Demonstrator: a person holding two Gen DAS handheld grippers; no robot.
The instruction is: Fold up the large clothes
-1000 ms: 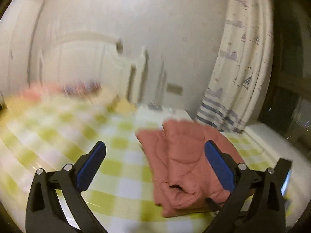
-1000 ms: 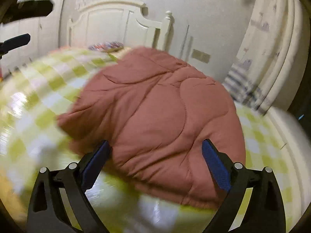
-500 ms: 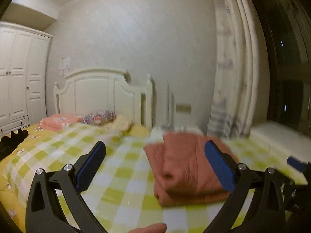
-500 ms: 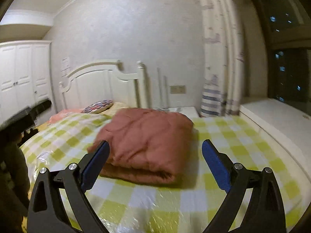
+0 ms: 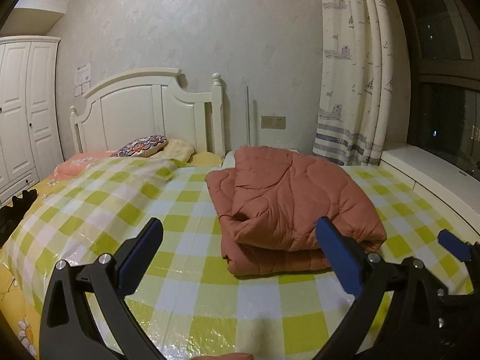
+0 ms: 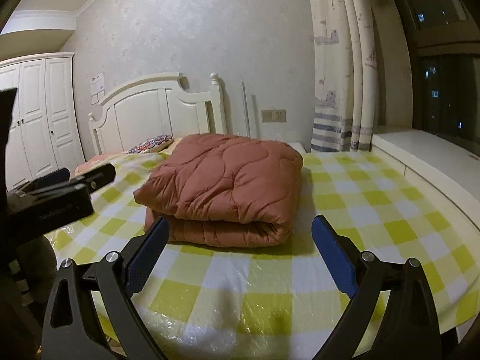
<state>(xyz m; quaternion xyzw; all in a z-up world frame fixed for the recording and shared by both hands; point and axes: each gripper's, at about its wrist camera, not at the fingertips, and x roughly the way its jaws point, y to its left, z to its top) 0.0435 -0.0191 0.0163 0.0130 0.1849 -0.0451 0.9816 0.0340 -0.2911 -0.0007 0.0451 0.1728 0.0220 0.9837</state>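
The rust-brown quilted padded garment or coverlet (image 5: 288, 198) lies on the bed (image 5: 126, 210) as a thick, compact bundle, doubled over itself into at least two layers with a rounded fold along its near right edge. It rests on the yellow-green and white checked cover with a glossy plastic sheen (image 6: 375, 198), toward the right half of the mattress and nearer the white wooden headboard (image 5: 144, 111) than the foot. Judging by this shape, the folding looks essentially complete: no sleeve, corner or loose flap trails out onto the cover, though the left side of the stack is a little uneven, with one layer stepped back from the one below. What may remain is only a tidying press or squaring of that edge, if anything.

The left claw (image 5: 237, 258) hangs over the near part of the bed with its blue-padded jaws spread wide and nothing between them, well short of the bundle. The right claw (image 6: 240, 258) is likewise released, jaws wide apart and holding nothing, pointed at the near edge of the bundle without touching it.

As for containers, none appears on the bed or near the folded item. The only storage in view is the white panelled wardrobe (image 6: 39, 114) against the far left wall, its doors closed, so its contents cannot be told. A patterned round-motif cushion (image 5: 141, 145) lies by the headboard.
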